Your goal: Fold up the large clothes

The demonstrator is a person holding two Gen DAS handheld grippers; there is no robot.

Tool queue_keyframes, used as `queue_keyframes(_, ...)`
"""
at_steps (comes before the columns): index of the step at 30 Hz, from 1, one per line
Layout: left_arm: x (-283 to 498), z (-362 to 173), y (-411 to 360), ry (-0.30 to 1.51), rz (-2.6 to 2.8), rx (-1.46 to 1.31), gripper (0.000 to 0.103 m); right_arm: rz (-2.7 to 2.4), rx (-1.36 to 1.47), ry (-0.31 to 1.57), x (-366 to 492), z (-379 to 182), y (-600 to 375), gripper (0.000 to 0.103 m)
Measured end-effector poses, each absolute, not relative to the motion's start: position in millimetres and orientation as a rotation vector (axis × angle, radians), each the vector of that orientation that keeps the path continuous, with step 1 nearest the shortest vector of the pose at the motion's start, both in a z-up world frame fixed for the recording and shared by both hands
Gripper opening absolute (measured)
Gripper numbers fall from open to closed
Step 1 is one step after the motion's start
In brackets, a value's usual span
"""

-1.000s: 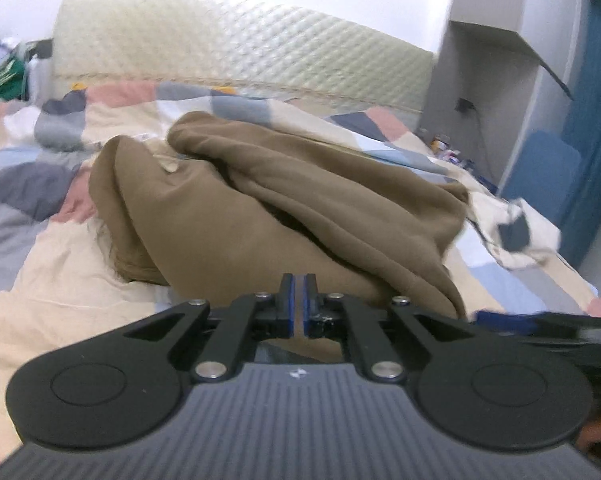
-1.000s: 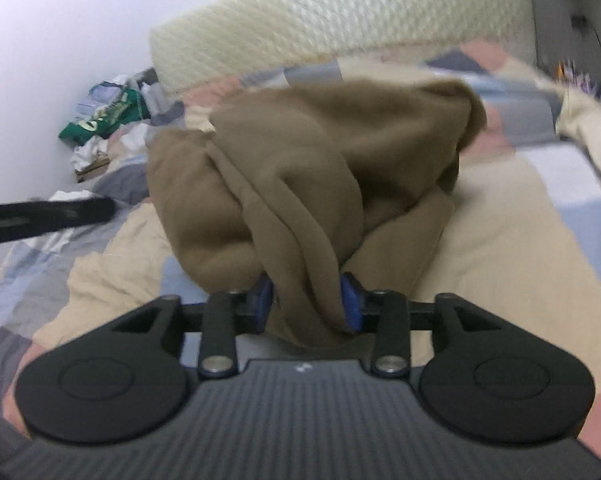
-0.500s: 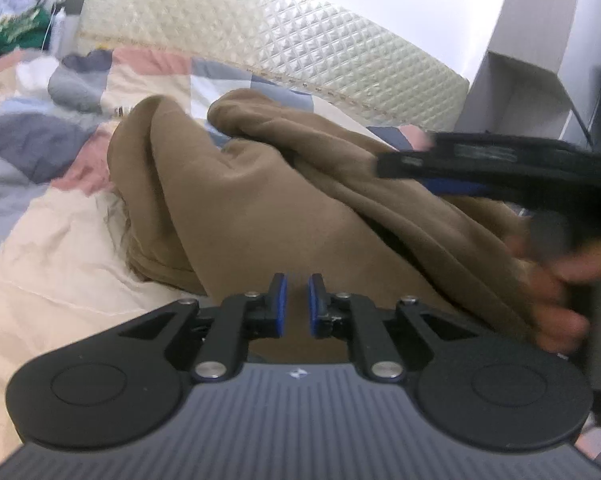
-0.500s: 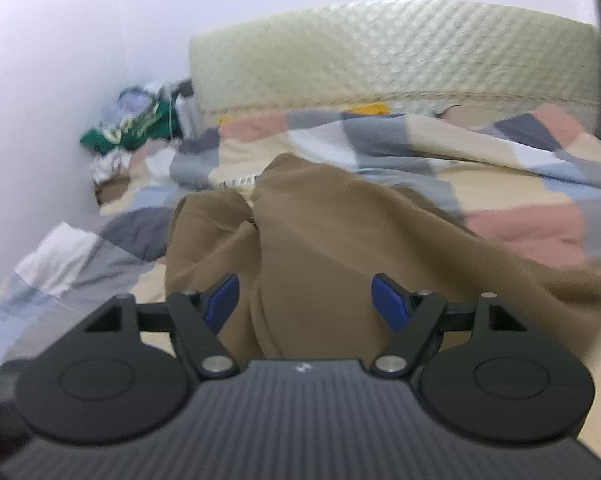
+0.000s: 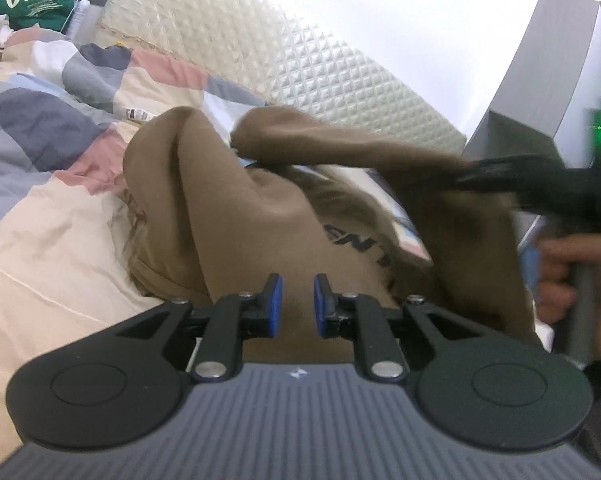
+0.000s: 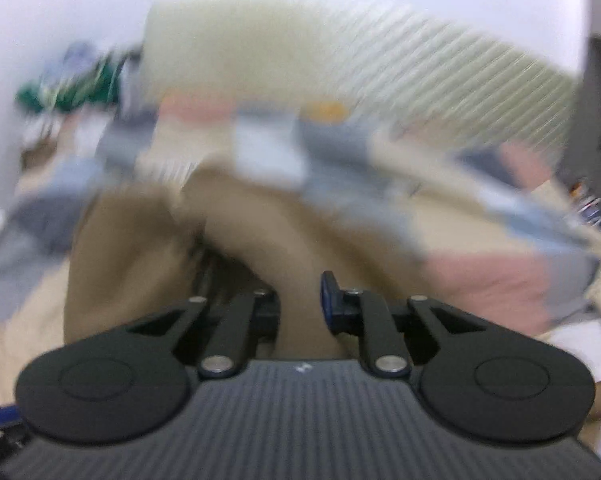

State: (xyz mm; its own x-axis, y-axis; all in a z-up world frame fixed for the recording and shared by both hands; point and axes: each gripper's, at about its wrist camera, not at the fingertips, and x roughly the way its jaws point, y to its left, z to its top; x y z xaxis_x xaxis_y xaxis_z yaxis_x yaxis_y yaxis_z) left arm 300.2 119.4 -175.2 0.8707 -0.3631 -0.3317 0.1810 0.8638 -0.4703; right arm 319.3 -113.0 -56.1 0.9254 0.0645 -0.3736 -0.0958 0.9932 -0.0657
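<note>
A brown sweatshirt (image 5: 228, 216) with dark lettering lies bunched on the bed. My left gripper (image 5: 297, 304) hovers low at its near edge. Its jaws are opening, a small gap shows between the blue pads, and nothing is pinched there. In the left wrist view my right gripper (image 5: 472, 170) reaches in from the right and holds a fold of the sweatshirt lifted off the heap. The right wrist view is blurred. There the right gripper (image 6: 300, 304) is closing, brown cloth (image 6: 132, 248) fills the gap between its fingers, and the cloth hides the left pad.
A patchwork duvet (image 5: 40, 128) covers the bed, with a quilted cream headboard (image 5: 320, 72) behind. A grey cabinet (image 5: 540, 80) stands at the right. A pile of clothes (image 5: 28, 4) lies at the far left corner. A hand (image 5: 560, 256) grips the right tool.
The left jaws went from shut to slightly apart as the gripper came closer and lower. The right gripper released one fold, opened wide, then closed on cloth and raised it.
</note>
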Motion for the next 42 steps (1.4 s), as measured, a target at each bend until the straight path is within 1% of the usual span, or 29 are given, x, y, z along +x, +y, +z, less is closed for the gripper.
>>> queue_keyframes(4, 290, -166, 111, 0.396, -0.307, -0.42, 0.021, -0.07, 0.047, 0.18, 260, -17, -185, 0.016)
queue_keyframes(7, 283, -163, 102, 0.392, -0.321, -0.396, 0.024, -0.226, 0.141, 0.108, 221, -21, -244, 0.016)
queue_keyframes(9, 279, -162, 94, 0.393, -0.332, -0.371, 0.025, -0.334, 0.243, 0.112, 202, -36, -284, 0.016)
queue_keyframes(13, 268, -164, 75, 0.399, -0.349, -0.306, 0.027, -0.485, 0.416, 0.224, 176, -86, -350, 0.016)
queue_keyframes(16, 263, -166, 61, 0.406, -0.369, -0.277, 0.028, -0.465, 0.577, 0.311, 170, -122, -380, 0.016)
queue_keyframes(17, 260, -166, 56, 0.406, -0.375, -0.27, 0.029, -0.441, 0.621, 0.314, 170, -128, -386, 0.016)
queue_keyframes(19, 255, -163, 45, 0.402, -0.395, -0.256, 0.032, -0.394, 0.604, 0.295, 176, -125, -381, 0.016)
queue_keyframes(21, 249, -154, 29, 0.386, -0.436, -0.251, 0.037, -0.313, 0.591, 0.255, 175, -119, -373, 0.016)
queue_keyframes(23, 242, -141, 9, 0.362, -0.496, -0.243, 0.051, -0.202, 0.6, 0.223, 176, -106, -370, 0.016)
queue_keyframes(24, 239, -133, -3, 0.346, -0.533, -0.233, 0.055, -0.162, 0.596, 0.218, 172, -100, -366, 0.016)
queue_keyframes(26, 233, -121, -27, 0.319, -0.619, -0.214, 0.068, -0.065, 0.556, 0.223, 175, -83, -353, 0.016)
queue_keyframes(27, 231, -117, -41, 0.314, -0.664, -0.199, 0.071, -0.013, 0.526, 0.234, 180, -72, -347, 0.016)
queue_keyframes(28, 230, -113, -55, 0.313, -0.694, -0.183, 0.077, 0.034, 0.502, 0.245, 186, -61, -343, 0.016)
queue_keyframes(29, 230, -112, -70, 0.314, -0.719, -0.162, 0.08, 0.086, 0.483, 0.258, 194, -54, -339, 0.016)
queue_keyframes(33, 238, -117, -130, 0.346, -0.715, -0.072, 0.082, 0.3, 0.44, 0.334, 222, -22, -320, 0.017)
queue_keyframes(35, 245, -122, -148, 0.367, -0.646, -0.063, 0.081, 0.386, 0.357, 0.362, 227, -2, -299, 0.017)
queue_keyframes(36, 247, -122, -152, 0.356, -0.614, -0.062, 0.079, 0.42, 0.32, 0.365, 226, 8, -288, 0.017)
queue_keyframes(38, 251, -120, -153, 0.323, -0.542, -0.054, 0.042, 0.49, 0.251, 0.37, 230, 27, -270, 0.017)
queue_keyframes(39, 256, -116, -146, 0.33, -0.529, -0.095, 0.031, 0.524, 0.218, 0.376, 234, 35, -260, 0.017)
queue_keyframes(40, 261, -111, -136, 0.345, -0.505, -0.145, 0.022, 0.541, 0.192, 0.38, 236, 42, -250, 0.017)
queue_keyframes(41, 265, -105, -125, 0.352, -0.487, -0.187, 0.018, 0.551, 0.167, 0.38, 243, 46, -245, 0.018)
queue_keyframes(42, 268, -101, -113, 0.349, -0.47, -0.216, 0.016, 0.562, 0.14, 0.377, 246, 51, -235, 0.019)
